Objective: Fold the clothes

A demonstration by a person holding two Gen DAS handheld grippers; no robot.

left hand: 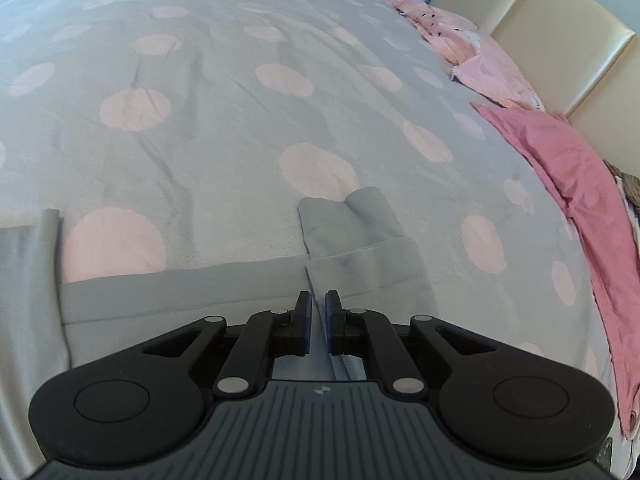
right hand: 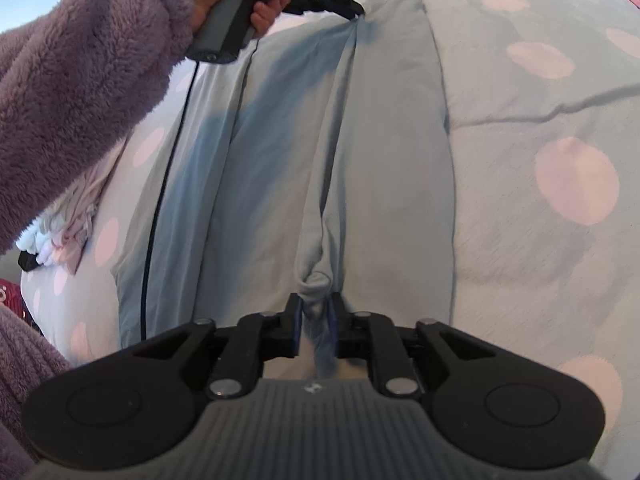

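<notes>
A light grey-blue garment (right hand: 280,152) lies stretched lengthwise on the bed, with a dark piping line along one side. My right gripper (right hand: 316,312) is shut on a bunched fold of the garment at the near end. My left gripper (left hand: 318,308) is shut on a thin fold of the same garment (left hand: 360,268); in the right wrist view it (right hand: 352,10) pinches the far end, held by a hand in a purple fleece sleeve (right hand: 80,80). The fabric between the two grippers is lifted into a ridge.
The bed cover (left hand: 200,140) is grey with pink dots. Pink clothes (left hand: 580,184) and pink pillows (left hand: 460,36) lie along the cream headboard (left hand: 560,20). A small pile of pale clothes (right hand: 68,232) sits by the sleeve.
</notes>
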